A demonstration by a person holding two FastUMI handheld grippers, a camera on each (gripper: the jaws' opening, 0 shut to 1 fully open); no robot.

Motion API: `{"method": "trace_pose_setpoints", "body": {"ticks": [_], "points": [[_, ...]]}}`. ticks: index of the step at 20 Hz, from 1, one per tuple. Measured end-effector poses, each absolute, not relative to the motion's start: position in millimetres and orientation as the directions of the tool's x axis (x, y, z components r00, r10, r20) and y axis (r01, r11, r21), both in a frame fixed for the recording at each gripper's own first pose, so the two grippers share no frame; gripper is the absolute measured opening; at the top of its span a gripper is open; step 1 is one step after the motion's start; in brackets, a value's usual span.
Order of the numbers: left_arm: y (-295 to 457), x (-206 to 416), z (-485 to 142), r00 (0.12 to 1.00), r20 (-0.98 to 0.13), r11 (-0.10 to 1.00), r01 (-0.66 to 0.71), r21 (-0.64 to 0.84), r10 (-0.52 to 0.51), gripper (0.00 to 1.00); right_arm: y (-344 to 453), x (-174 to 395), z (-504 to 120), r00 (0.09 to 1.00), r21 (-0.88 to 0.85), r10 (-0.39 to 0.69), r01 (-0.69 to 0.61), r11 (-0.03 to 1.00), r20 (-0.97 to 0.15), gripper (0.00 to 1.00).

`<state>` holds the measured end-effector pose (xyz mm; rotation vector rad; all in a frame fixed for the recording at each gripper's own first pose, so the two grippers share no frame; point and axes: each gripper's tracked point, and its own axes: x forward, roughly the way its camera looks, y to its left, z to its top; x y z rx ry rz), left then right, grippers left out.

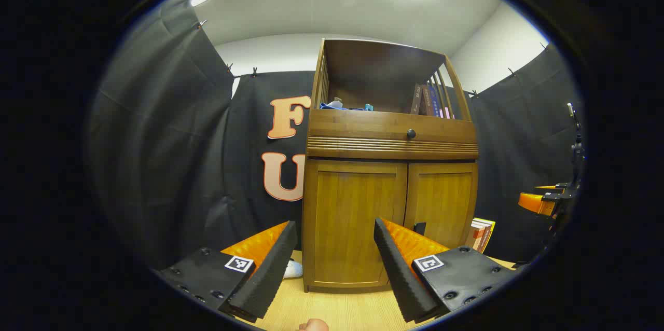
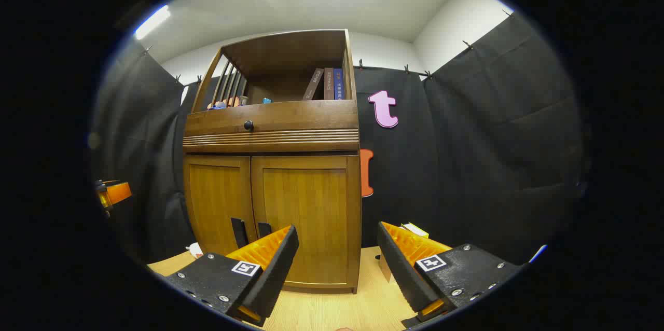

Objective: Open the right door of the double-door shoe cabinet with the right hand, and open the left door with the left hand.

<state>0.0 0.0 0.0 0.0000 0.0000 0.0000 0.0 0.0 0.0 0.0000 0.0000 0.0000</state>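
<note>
Both fingers of my right hand-held gripper (image 2: 336, 269) stand wide apart, holding nothing; beyond them the closed right door (image 2: 306, 219), its upright handle (image 2: 264, 230) left of centre. My left hand-held gripper (image 1: 334, 263) likewise gapes before the left door (image 1: 353, 222).

Both grippers are just hanging in the air, pointed forward and level. The left gripper (image 1: 336, 248) has its two fingers spread wide apart with nothing between them, neither touching anything. Same deal for the right gripper (image 2: 337, 250): fingers wide, nothing gripped. From the left gripper view you can catch the other gripper off at the far right edge, and from the right gripper view the other one peeks in at the far left edge, so they're held well apart.
</note>
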Motion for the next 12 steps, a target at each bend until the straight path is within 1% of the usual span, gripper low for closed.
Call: {"method": "trace_pose_setpoints", "body": {"ticks": [12], "points": [[13,7,-7,0.999,-0.018,1.000,-0.029,0.009,0.030,0.99,16,6,-5,1.000,-0.030,0.022,-0.023,0.999,-0.016,0.94]]}}
